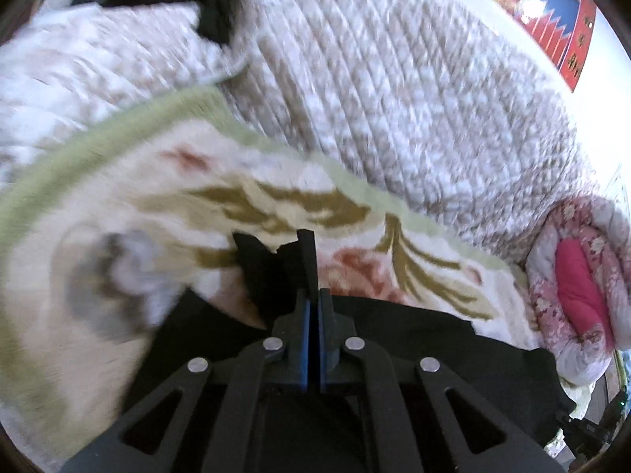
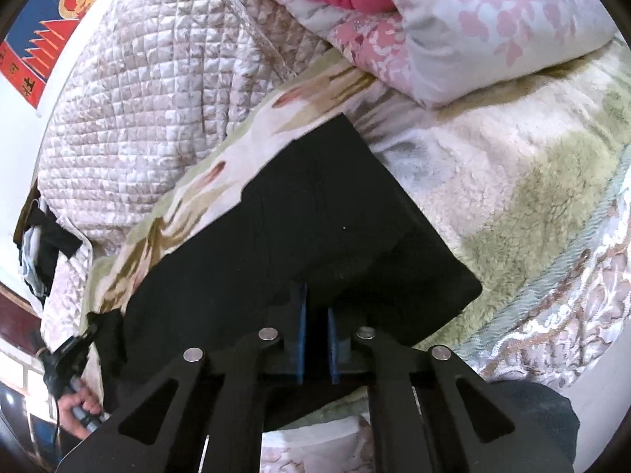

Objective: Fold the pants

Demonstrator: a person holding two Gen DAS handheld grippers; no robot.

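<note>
left tool (image 1: 313, 272) clamped on black pants (image 2: 315, 216) | right tool (image 2: 315, 307) likewise, seemingly | poster (image 2: 51, 27) writing unreadable

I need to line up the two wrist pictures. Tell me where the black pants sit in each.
Left wrist: black pants along the bottom, a corner pinched in the left gripper.
Right wrist: across the centre, reaching into the right gripper.
Shared landmark: red-and-blue wall poster.

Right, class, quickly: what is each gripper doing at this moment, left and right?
Left gripper: shut on the black pants, pinching a raised bit of the fabric.
Right gripper: shut on the black pants at the near edge.
</note>
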